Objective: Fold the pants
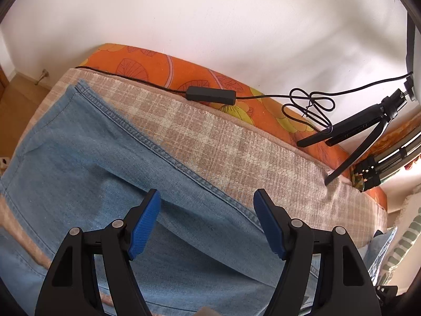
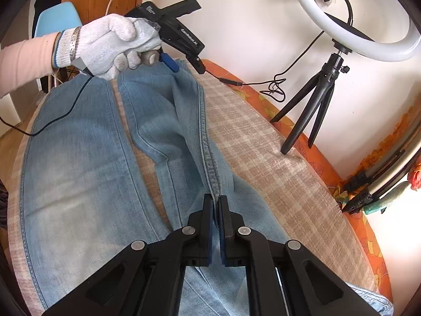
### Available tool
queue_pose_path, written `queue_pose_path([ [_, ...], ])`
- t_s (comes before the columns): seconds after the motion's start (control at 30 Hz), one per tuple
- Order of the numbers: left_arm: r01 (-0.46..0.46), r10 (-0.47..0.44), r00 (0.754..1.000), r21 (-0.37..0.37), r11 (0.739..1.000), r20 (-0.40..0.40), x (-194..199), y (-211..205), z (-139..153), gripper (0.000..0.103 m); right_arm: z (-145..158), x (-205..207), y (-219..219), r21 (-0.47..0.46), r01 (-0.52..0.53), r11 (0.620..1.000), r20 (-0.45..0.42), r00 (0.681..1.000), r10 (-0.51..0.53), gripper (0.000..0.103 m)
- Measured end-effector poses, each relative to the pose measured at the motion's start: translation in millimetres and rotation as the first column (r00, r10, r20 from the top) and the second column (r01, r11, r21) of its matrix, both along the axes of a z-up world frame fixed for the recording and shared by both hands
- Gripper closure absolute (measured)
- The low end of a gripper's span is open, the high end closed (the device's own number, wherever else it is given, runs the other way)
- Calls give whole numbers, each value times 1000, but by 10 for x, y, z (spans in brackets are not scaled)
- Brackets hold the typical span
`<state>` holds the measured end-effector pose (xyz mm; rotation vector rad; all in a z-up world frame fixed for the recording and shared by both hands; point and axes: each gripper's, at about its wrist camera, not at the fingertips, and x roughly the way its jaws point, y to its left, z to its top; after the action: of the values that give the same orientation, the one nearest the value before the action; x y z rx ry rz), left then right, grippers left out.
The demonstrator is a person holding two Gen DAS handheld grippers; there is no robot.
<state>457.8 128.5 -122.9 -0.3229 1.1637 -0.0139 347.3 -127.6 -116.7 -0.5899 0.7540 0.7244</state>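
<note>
Light blue jeans [image 2: 79, 158] lie spread lengthwise on a beige checked blanket [image 2: 276, 158], the two legs side by side. My right gripper [image 2: 215, 200] is shut on the outer side seam of the right-hand leg, and the seam rises in a ridge into its jaws. My left gripper [image 1: 207, 194] is open above the denim [image 1: 79, 163] with nothing between its blue pads [image 1: 144, 223]. In the right wrist view a gloved hand [image 2: 110, 44] holds that left gripper [image 2: 184, 64] over the far end of the same leg.
An orange floral sheet [image 1: 147, 63] edges the bed along the white wall. On it lie a black cable with an inline box [image 1: 210, 95] and a small tripod [image 2: 307, 105] carrying a ring light [image 2: 350, 42]. A blue chair [image 2: 56, 17] stands beyond the far end.
</note>
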Motion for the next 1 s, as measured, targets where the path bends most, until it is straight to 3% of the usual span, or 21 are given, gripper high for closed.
queue_pose_path([
  [0.13, -18, 20, 995, 17, 1000, -101, 58, -52, -249, 30, -73, -137, 56, -28, -32, 999, 14, 999, 32, 102],
  [0.23, -53, 55, 995, 29, 998, -81, 29, -51, -337, 34, -105, -119, 49, -28, -27, 999, 10, 1000, 28, 102],
  [0.27, -60, 62, 996, 37, 998, -57, 14, -48, -322, 42, -111, -104, 43, -26, -22, 999, 9, 1000, 22, 102],
  [0.3, -71, 73, 996, 42, 997, -43, 7, -31, -320, 66, -116, -95, 38, -28, -20, 999, 10, 1000, 20, 102],
  [0.33, -87, 89, 995, 41, 995, -38, 3, 0, -324, 83, -120, -85, 38, -31, -17, 999, 13, 1000, 17, 102],
  [0.43, -118, 118, 993, 4, 993, 8, -50, 107, -300, 97, -106, -66, 38, -31, -4, 1000, 23, 1000, 4, 102],
  [0.57, -131, 133, 989, -27, 991, 73, -148, 171, -159, 99, 25, -29, 26, -18, 31, 999, 57, 998, -30, 102],
  [0.73, -142, 156, 974, -92, 986, 164, -446, 293, 260, 99, 308, -156, 13, -10, 33, 999, 65, 997, -32, 102],
  [1.0, -139, 163, 946, -102, 985, 281, -1517, 551, 740, 99, 628, -1095, 143, -12, -55, 998, 71, 996, 56, 102],
])
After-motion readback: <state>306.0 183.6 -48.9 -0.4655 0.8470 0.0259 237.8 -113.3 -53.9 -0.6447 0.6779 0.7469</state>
